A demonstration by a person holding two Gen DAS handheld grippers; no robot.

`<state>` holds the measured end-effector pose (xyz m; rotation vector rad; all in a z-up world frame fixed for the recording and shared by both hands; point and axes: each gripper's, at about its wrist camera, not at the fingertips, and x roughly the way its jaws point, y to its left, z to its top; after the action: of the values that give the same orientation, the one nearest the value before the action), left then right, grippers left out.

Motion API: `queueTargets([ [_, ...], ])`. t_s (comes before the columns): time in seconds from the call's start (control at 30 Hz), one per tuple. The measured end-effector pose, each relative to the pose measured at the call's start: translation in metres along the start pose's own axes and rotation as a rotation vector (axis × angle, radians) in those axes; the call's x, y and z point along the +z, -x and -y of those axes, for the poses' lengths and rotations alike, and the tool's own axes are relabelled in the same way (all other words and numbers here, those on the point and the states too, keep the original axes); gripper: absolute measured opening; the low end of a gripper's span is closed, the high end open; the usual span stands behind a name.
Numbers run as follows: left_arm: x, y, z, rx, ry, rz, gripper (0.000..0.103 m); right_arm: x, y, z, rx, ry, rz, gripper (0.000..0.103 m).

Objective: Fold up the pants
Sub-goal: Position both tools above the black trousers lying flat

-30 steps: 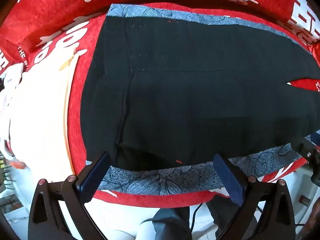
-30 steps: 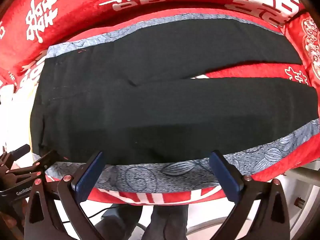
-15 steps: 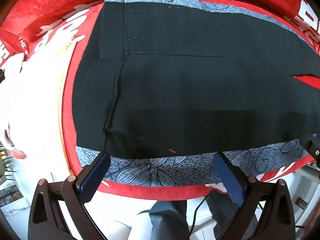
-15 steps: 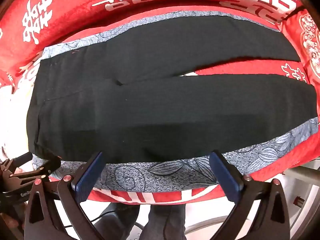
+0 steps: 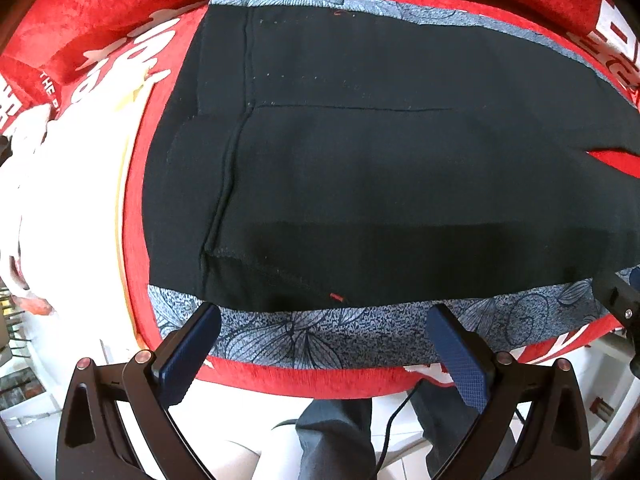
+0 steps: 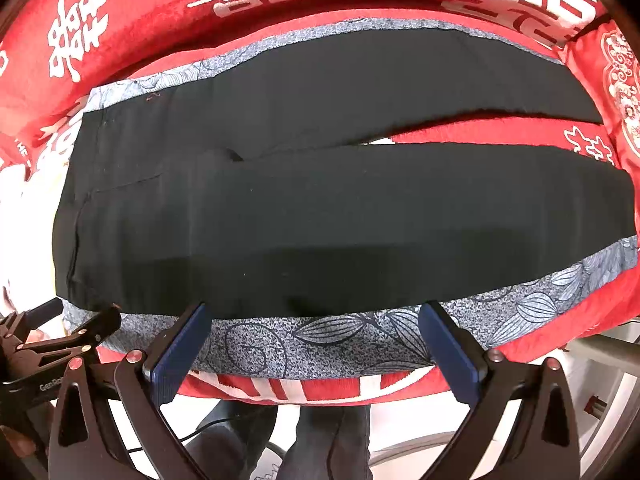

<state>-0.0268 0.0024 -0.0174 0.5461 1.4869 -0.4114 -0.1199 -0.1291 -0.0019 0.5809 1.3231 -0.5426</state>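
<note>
Black pants (image 5: pixel 380 168) lie flat on a red cushioned surface, waistband to the left, both legs running right. In the right wrist view the pants (image 6: pixel 320 208) show whole, with a red gap between the two legs. Grey-blue floral side stripes (image 5: pixel 320 340) run along the near and far edges. My left gripper (image 5: pixel 324 344) is open and empty, hovering just off the near edge by the waist. My right gripper (image 6: pixel 316 340) is open and empty at the near edge of the near leg. The left gripper also shows in the right wrist view (image 6: pixel 60 344).
The red cover (image 6: pixel 160 12) with white characters rises as a backrest behind the pants. White fabric (image 5: pixel 60 200) lies left of the waistband. The person's legs (image 5: pixel 340 440) and a cable stand on the white floor below the front edge.
Both grippers have drawn slightly closer over the near edge of the pants. The pants lie as before. Both stay open.
</note>
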Motion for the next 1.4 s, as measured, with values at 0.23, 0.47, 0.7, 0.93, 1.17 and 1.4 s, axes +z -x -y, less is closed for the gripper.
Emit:
queueTargets([
  [0.23,-0.012,0.003,-0.011,-0.004,0.031,-0.004,0.103,-0.002,-0.003,0.000,0.004,0.010,-0.013,0.103],
  [0.47,0.007,0.004,0.000,0.015,0.023,0.031,0.103,0.000,-0.006,-0.001,-0.002,0.037,-0.032,0.103],
  [0.7,0.002,0.009,0.002,0.022,0.060,0.037,0.103,0.001,-0.011,0.003,-0.015,0.065,-0.057,0.103],
  [0.93,-0.008,0.013,0.004,0.057,0.085,0.040,0.103,0.001,-0.016,0.006,-0.001,0.112,-0.072,0.103],
  [1.17,-0.016,0.016,0.002,0.073,0.084,0.039,0.103,0.008,-0.024,-0.005,-0.013,0.117,-0.069,0.103],
  [1.4,-0.016,0.012,-0.006,0.077,0.021,0.062,0.103,0.004,-0.024,-0.011,-0.042,0.087,-0.048,0.103],
])
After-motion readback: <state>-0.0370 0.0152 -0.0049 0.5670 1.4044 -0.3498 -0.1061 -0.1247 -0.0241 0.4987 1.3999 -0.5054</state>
